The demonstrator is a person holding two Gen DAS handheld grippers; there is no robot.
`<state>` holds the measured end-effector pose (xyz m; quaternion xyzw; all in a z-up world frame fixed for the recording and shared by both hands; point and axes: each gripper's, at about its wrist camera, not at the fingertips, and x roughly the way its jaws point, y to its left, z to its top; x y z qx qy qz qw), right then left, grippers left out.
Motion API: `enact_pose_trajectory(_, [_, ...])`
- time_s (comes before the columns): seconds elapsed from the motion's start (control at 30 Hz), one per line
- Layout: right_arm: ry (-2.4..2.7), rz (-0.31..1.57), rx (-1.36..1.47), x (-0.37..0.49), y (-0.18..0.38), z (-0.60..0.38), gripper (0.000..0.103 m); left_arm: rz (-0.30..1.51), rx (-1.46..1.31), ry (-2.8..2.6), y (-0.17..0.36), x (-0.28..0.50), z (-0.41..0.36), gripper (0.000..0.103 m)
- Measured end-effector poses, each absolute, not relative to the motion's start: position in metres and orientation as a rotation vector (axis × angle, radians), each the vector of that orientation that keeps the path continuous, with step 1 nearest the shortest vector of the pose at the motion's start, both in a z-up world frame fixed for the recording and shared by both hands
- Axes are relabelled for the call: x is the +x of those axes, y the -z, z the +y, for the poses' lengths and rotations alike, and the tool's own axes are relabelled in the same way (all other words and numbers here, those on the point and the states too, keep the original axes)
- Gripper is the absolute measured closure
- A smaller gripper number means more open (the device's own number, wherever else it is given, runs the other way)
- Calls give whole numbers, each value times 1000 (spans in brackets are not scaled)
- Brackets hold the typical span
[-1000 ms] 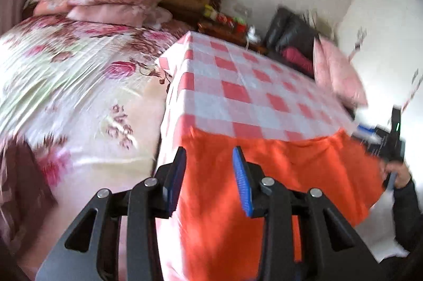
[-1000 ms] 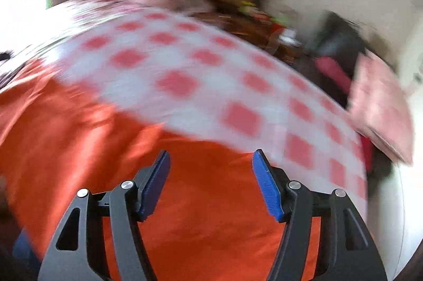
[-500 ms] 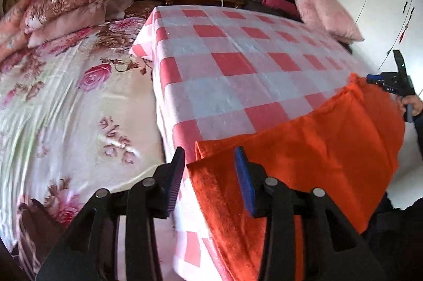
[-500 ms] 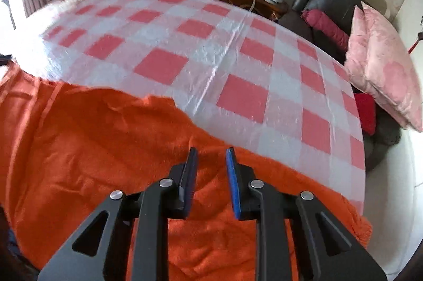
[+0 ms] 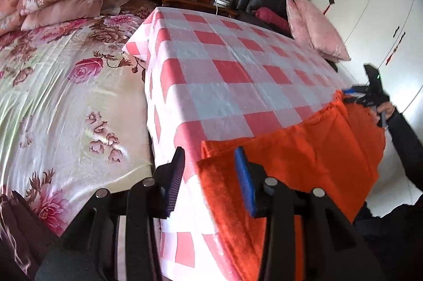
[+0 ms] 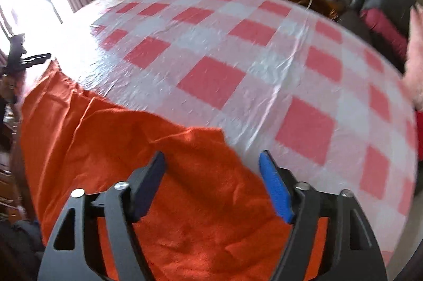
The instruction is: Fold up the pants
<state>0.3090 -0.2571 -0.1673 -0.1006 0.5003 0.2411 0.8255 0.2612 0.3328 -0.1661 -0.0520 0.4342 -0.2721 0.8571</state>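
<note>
Orange pants [image 5: 290, 156] stretch along the checked table's [image 5: 224, 74] near edge, long axis nine to three o'clock, under your released left gripper [image 5: 211, 175] and released right gripper [image 6: 214, 180].

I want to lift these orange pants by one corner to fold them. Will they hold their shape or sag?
Probably sag: the orange pants already drape limply over the table edge with soft creases. Their fuzzy surface suggests decent grip, but the glossy checkered tablecloth underneath may let them slide.
</note>
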Motion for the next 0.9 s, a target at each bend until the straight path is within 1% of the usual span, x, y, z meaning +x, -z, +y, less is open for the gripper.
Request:
enact_pose_trajectory(0.03, [-521,1060,-217,308,168,-256,63,914,-123,579,166,264,335,64])
enact_pose_trajectory(0.07, [-531,1063,-206,309,167,-256,81,917,-133,587,166,268,336,64])
enact_pose_trajectory(0.1, [-543,1069,-193,309,168,-255,86,923,-139,593,166,272,336,65])
enact_pose_trajectory(0.13, [-542,1061,-206,308,168,-255,87,934,-141,600,166,277,335,67])
enact_pose_trajectory(0.23, [-538,1047,-205,306,167,-256,88,979,-99,615,170,290,322,76])
enact_pose_trajectory(0.27, [-535,1043,-201,306,167,-257,89,1005,-66,630,173,293,314,84])
enact_pose_trajectory(0.3, [-532,1038,-194,305,166,-258,89,1024,-23,638,175,293,307,86])
enact_pose_trajectory(0.37, [-528,1028,-191,303,164,-261,90,1043,13,623,175,296,302,101])
enact_pose_trajectory(0.5, [-493,1000,-158,307,155,-273,91,1058,88,599,170,297,300,102])
enact_pose_trajectory(0.67, [-457,992,-135,324,154,-277,91,1014,10,525,159,313,327,102])
enact_pose_trajectory(0.8, [-445,1011,-125,333,167,-276,91,1057,16,506,172,321,321,101])
enact_pose_trajectory(0.83, [-440,1013,-101,335,167,-279,90,1053,-15,478,175,323,325,99])
enact_pose_trajectory(0.87, [-431,1011,-89,335,168,-282,89,1049,-36,452,176,323,329,99])
enact_pose_trajectory(0.9, [-429,1011,-86,335,168,-283,83,1034,-76,435,174,321,337,98])
